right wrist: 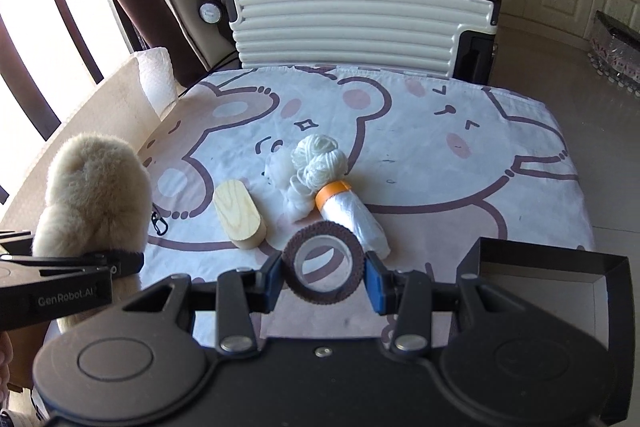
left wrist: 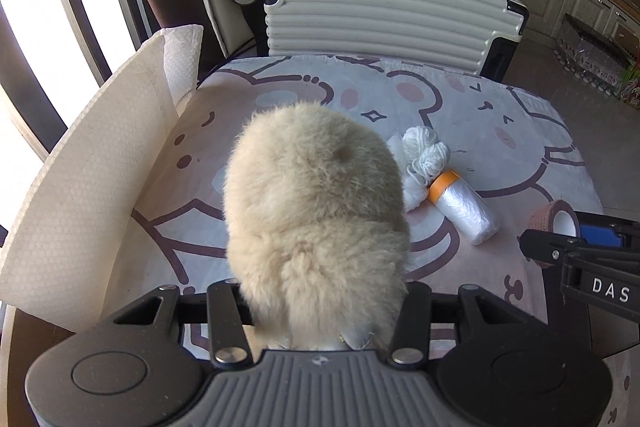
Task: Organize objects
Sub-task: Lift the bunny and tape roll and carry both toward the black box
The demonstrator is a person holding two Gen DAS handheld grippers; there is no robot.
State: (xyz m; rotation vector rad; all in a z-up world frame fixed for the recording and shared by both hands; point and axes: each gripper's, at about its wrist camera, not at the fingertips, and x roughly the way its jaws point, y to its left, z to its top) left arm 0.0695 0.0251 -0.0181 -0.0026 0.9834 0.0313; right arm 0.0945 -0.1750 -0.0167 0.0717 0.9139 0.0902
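The right tool (right wrist: 324, 277) is clamped on a brown tape roll (right wrist: 323, 257), its blue pads (right wrist: 374, 285) pressing the roll's two sides, and it holds the roll up above the near edge of the desk (right wrist: 440, 163). The left tool (left wrist: 324, 311) is closed on a fluffy cream plush toy (left wrist: 316, 203), gripping it at its lower end so the fur bulges out beyond the fingers and fills most of that camera's view; seen from the right wrist, the plush hangs over the near-left side of the desk.

Just to the right of the right tool, at the near-right corner, sits an open black box (right wrist: 560, 267), which looks empty as far as I can see. Beyond the roll, in the middle of the bear-print cloth, lie a plastic bag roll with an orange end (right wrist: 352, 215), a ball of white yarn (right wrist: 318, 157) touching it, and a wooden oval block (right wrist: 239, 213) to their left. A sheet of white foam wrap (left wrist: 92, 187) stands along the left edge, and a white suitcase (right wrist: 352, 19) stands past the far edge.

To my eye both hands are mid-carry, each with one item picked. The likely next move is to swing the tape roll right over the black box, lower it and let go, keeping the two tools from colliding
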